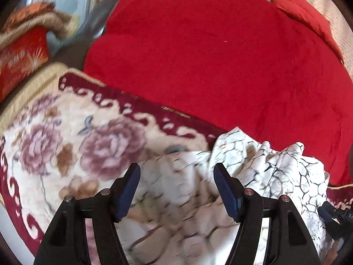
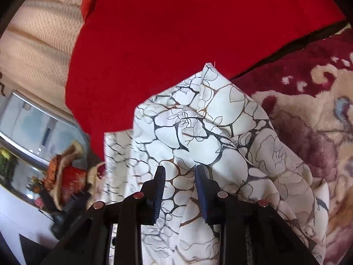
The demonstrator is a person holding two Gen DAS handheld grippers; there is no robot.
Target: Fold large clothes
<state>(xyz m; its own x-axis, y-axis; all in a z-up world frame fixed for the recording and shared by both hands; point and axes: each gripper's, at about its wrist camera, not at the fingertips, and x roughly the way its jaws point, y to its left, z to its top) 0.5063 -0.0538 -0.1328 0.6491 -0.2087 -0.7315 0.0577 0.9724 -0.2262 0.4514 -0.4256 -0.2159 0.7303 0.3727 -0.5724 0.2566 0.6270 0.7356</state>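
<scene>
**Cloth bunched, one gripper on it**

The cloth [image 2: 198, 137] lies crumpled on the floral blanket [image 1: 66, 137], at the red sheet's [image 1: 209, 55] six o'clock edge. It is white with dark cracked veining. The right gripper [image 2: 179, 185] looks clamped on a thick fold, likely anchoring it. The left gripper [image 1: 176, 190] hangs with its jaws apart, holding nothing, probably seeking an edge.

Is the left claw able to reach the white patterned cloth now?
Probably yes. The left claw is open just above the white patterned cloth, and nothing lies between them.
</scene>
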